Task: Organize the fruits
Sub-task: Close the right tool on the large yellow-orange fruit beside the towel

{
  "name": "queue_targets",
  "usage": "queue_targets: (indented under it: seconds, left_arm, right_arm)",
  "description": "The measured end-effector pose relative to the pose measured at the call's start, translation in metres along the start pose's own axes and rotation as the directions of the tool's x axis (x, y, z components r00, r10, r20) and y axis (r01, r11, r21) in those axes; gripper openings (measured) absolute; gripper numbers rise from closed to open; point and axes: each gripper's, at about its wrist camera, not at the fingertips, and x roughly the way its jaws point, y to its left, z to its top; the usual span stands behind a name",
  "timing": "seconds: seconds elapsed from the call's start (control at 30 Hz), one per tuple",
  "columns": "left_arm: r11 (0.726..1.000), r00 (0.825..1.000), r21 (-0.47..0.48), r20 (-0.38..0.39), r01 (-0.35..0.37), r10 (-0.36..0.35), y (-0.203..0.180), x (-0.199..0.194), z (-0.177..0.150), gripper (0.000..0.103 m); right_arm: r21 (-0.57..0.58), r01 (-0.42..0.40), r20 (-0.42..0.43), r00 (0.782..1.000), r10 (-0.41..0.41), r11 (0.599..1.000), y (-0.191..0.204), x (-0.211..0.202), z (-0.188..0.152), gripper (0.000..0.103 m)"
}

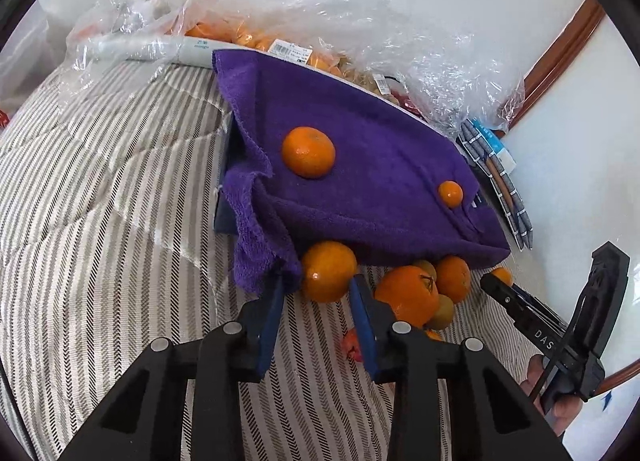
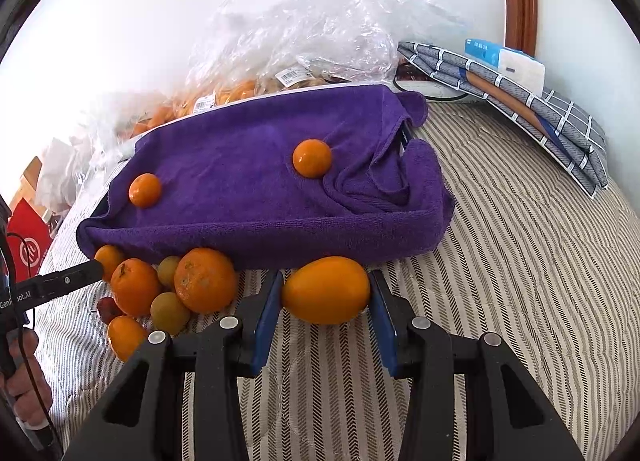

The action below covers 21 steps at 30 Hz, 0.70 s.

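Observation:
A purple towel (image 1: 380,181) (image 2: 240,189) covers a low box on the striped bedding, and two oranges (image 2: 312,158) (image 2: 145,190) rest on top of it. At the towel's front edge lies a cluster of oranges (image 2: 204,279) and smaller yellow-green fruits (image 2: 170,313). My left gripper (image 1: 318,280) is shut on a small orange (image 1: 326,269) beside the towel's hanging corner. That orange still rests on the bedding. My right gripper (image 2: 326,277) is shut on a smooth oval orange fruit (image 2: 326,289), with both blue pads against its sides.
Crumpled clear plastic bags (image 1: 240,33) (image 2: 300,41) with more oranges stand behind the towel against the white wall. A folded grey checked cloth (image 2: 520,101) lies at the back right. The striped bedding (image 2: 520,261) stretches to the right. A red bag (image 2: 28,245) sits far left.

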Motion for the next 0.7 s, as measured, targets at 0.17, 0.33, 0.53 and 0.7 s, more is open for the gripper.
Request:
queue_targets:
  seconds: [0.17, 0.33, 0.53, 0.7]
  left_arm:
    - [1.0, 1.0, 0.026, -0.027, 0.001, 0.0, -0.007, 0.005, -0.004, 0.035]
    - [0.998, 0.999, 0.058, -0.031, -0.01, 0.011, -0.015, 0.007, -0.006, 0.046]
    - [0.995, 0.998, 0.083, -0.012, -0.058, 0.06, -0.024, 0.008, -0.01, 0.049]
    - [0.995, 0.999, 0.095, -0.015, -0.043, 0.044, -0.024, 0.006, -0.013, 0.035]
  right_arm:
    - [0.0, 0.004, 0.011, 1.0, -0.004, 1.0, -0.001, -0.008, 0.0, 0.043]
    - [-0.001, 0.005, 0.026, 1.0, -0.005, 1.0, -0.002, -0.017, 0.0, 0.043]
    - [0.0, 0.002, 0.029, 1.0, -0.002, 1.0, -0.002, -0.023, -0.001, 0.043]
    - [-0.009, 0.004, 0.035, 0.999, -0.004, 1.0, -0.001, -0.027, -0.003, 0.043]
